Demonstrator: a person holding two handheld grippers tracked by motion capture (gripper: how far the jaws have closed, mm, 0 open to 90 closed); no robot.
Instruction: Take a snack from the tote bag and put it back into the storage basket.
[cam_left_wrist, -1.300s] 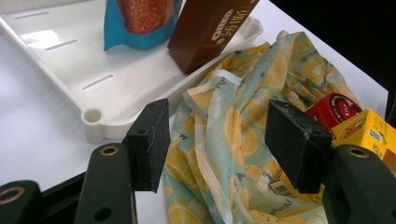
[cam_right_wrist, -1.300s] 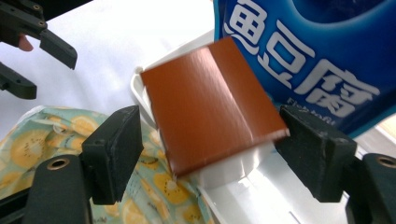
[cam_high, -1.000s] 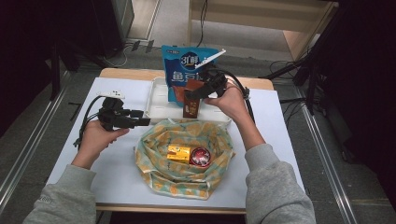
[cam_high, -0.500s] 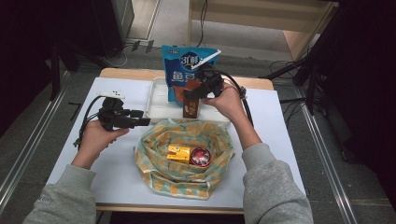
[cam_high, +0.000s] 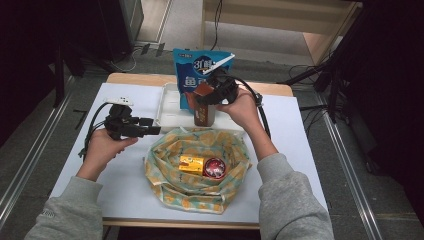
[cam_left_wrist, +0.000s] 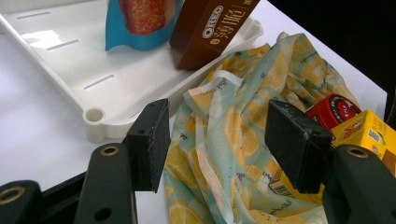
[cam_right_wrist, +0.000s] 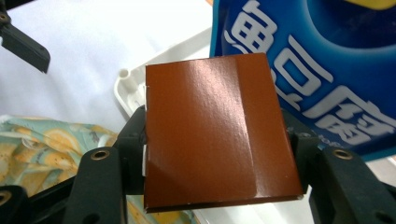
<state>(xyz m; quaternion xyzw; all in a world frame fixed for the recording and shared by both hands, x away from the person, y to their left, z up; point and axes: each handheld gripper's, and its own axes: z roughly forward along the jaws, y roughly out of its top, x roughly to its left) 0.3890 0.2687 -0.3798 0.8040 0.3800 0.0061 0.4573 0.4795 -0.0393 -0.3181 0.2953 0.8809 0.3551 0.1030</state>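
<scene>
Standing upright in the white tray (cam_high: 167, 107), the brown Oreo box (cam_high: 204, 107) sits at the tray's near right edge, just in front of the blue bag (cam_high: 200, 62). The right gripper (cam_high: 210, 95) comes at the box's top from the right; in the right gripper view its fingers (cam_right_wrist: 135, 135) flank the box (cam_right_wrist: 215, 130) on both sides, having just been closing, and they look to touch its edges, though a firm pinch cannot be told. Behind the box in that view rises the blue bag (cam_right_wrist: 317, 70). Just near of the tray lies the lemon-print cloth bag (cam_high: 197, 170), open, with a yellow box (cam_high: 191, 164) and a red tin (cam_high: 214, 168) side by side inside. Left of the cloth bag, the left gripper (cam_high: 150, 131) hovers over the worktop (cam_high: 125, 185), fingers (cam_left_wrist: 149, 140) spread with nothing between them, pointing right toward the cloth (cam_left_wrist: 233, 140).
</scene>
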